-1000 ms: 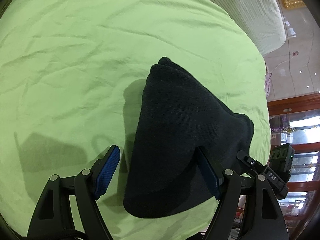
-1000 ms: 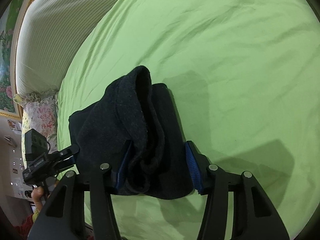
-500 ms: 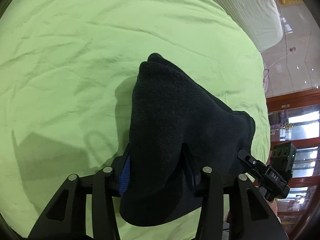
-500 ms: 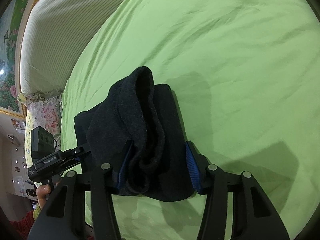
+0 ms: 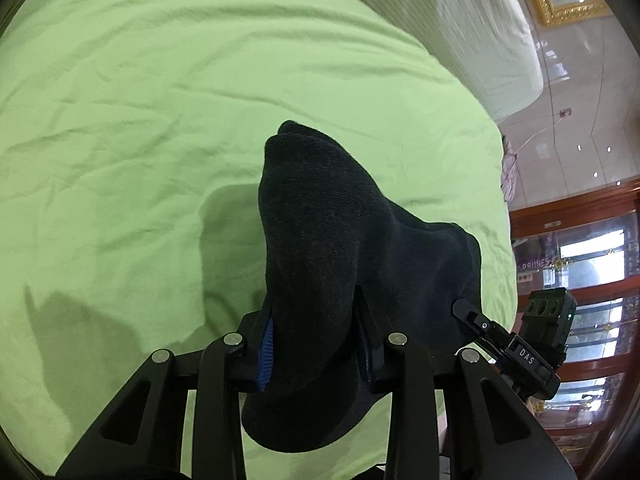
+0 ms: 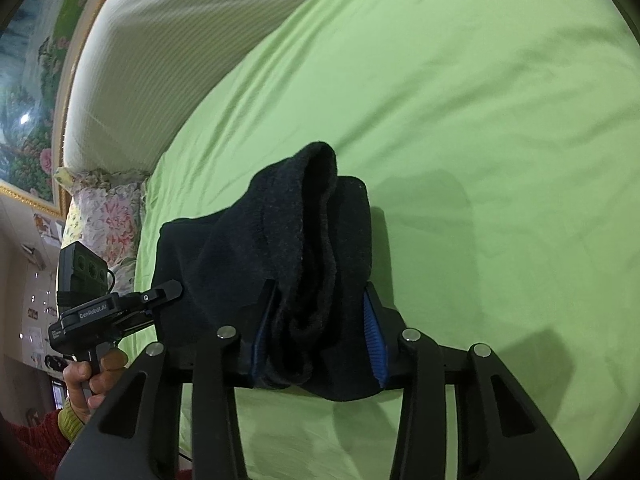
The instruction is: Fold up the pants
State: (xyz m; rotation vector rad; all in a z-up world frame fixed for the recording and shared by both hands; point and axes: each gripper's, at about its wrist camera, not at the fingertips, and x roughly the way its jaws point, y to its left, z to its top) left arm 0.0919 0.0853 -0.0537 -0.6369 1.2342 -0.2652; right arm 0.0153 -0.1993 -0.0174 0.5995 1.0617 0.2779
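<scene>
The dark, folded pants (image 5: pixel 320 240) are bunched up over the green bed sheet (image 5: pixel 140 120). My left gripper (image 5: pixel 316 346) has its jaws closing, and both pads press one end of the bundle. In the right wrist view the pants (image 6: pixel 288 240) show their thick folded edges. My right gripper (image 6: pixel 316 342) is also closing, its blue pads (image 6: pixel 374 344) squeezing the other end. Each gripper shows in the other's view: the right gripper (image 5: pixel 516 348) and the left gripper (image 6: pixel 100 312), the latter held by a person's hand (image 6: pixel 88 376).
A pale striped headboard cushion (image 6: pixel 160 60) runs along the head of the bed, with a floral pillow (image 6: pixel 108 220) beside it. The edge of the bed drops to a tiled floor (image 5: pixel 580 120) and a wooden glass cabinet (image 5: pixel 580 240).
The left gripper's jaws went from wide apart to closed on the pants. The right gripper's jaws narrowed on the bundle. Both grippers rose slightly, and the pants came up with them.
</scene>
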